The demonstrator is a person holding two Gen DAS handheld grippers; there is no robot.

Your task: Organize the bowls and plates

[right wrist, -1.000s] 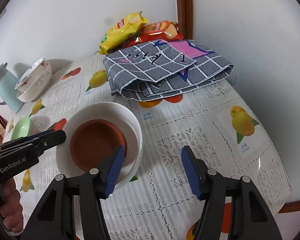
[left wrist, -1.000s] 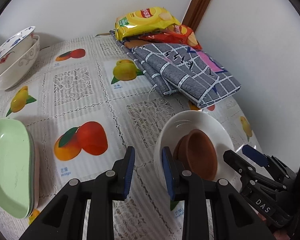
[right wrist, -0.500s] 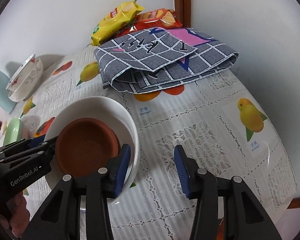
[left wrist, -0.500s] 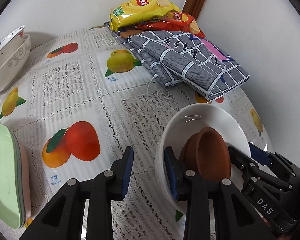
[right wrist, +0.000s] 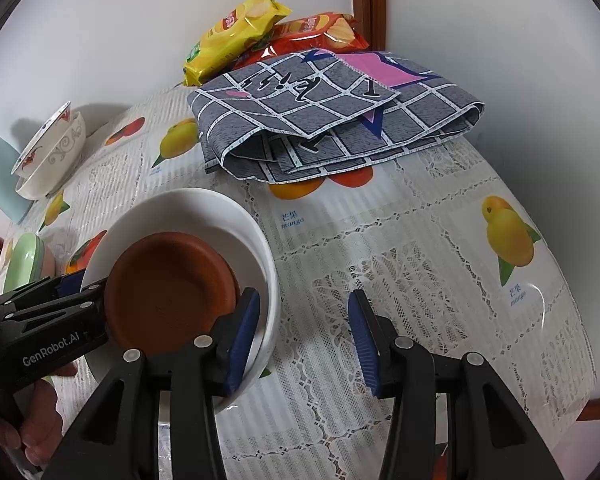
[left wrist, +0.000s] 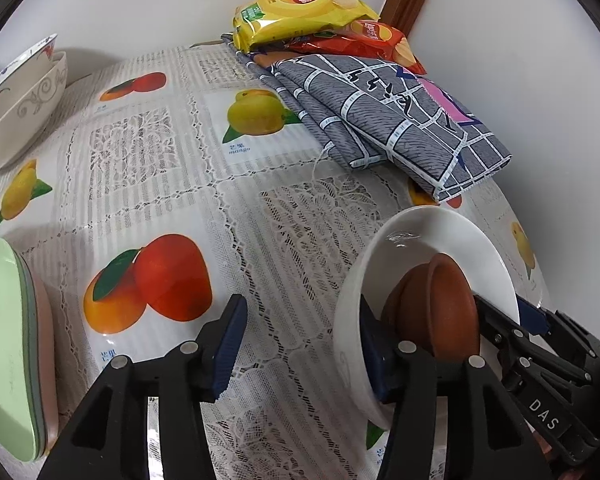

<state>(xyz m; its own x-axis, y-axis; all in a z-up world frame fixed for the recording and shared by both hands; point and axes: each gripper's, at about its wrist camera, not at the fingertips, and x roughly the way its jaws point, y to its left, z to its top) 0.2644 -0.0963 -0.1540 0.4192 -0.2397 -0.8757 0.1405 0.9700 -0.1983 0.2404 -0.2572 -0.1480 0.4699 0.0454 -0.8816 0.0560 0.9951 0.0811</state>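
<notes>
**A:** so where are we with the dishes? The white bowl (right wrist: 256, 236) sits on the bench (right wrist: 420, 280) near its front edge, with the brown saucer (right wrist: 168, 284) tilted inside it.

**B:** yeah, and both tools are straddling that bowl from opposite sides. The left tongs (left wrist: 300, 340) have just been opening; one finger is inside the bowl next to the saucer, the other is outside over the fruit-print cloth, and the bowl's rim runs between them. The pads look clear of the rim, so nothing is gripped.

**A:** and the right tongs (right wrist: 300, 336)?

**B:** They've been closing a bit but are only partway open. The left-hand finger is inside the bowl right at the saucer's edge, the other hangs over the bare cloth. The bowl wall sits between them, not pinched as far as I can see.

**A:** other dishes?

**B:** The green plate (left wrist: 4, 340) is stacked on a pinkish one at the left edge, and the patterned bowls (left wrist: 24, 96) are nested at the far left. The folded checked cloth (right wrist: 340, 120) and two chip bags (left wrist: 300, 8) are at the back by the wall.
</notes>
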